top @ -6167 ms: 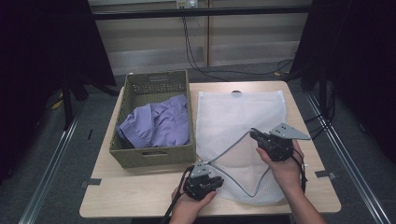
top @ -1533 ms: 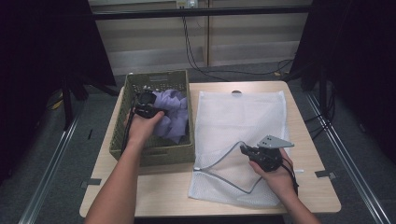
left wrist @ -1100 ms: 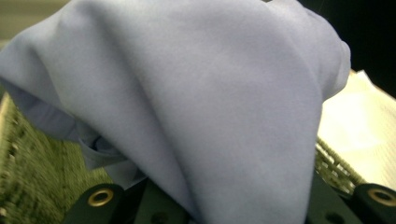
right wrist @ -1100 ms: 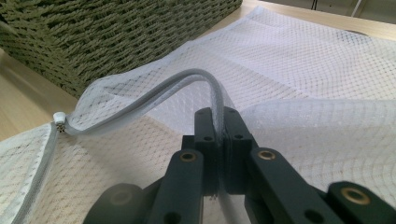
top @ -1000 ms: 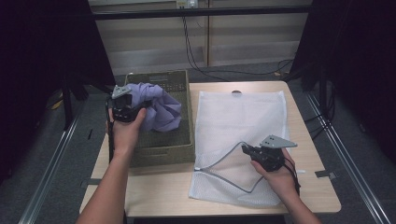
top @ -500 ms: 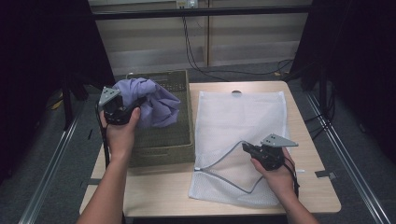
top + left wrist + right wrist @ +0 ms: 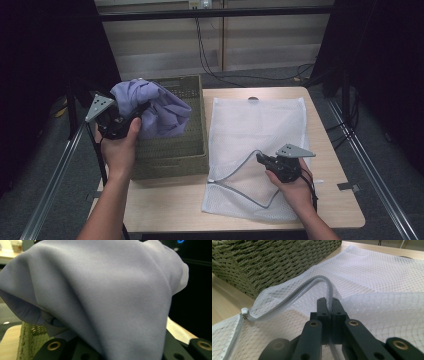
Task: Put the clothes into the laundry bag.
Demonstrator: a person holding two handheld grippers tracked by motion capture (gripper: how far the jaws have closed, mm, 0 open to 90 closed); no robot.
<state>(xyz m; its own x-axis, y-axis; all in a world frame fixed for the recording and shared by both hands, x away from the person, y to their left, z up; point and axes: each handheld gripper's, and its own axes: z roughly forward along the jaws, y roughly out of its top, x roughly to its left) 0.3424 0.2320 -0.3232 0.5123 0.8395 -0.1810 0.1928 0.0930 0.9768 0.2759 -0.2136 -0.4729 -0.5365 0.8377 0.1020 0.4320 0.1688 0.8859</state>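
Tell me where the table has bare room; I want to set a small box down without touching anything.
Bare light wooden table lies along the near edge, in front of the olive woven basket and left of the white mesh laundry bag. A narrow strip runs right of the bag. The middle is crowded: basket and bag nearly meet.

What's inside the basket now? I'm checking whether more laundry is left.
The purple cloth hangs over the basket, held by the left tool. It covers most of the inside, so whether anything remains there can't be seen.
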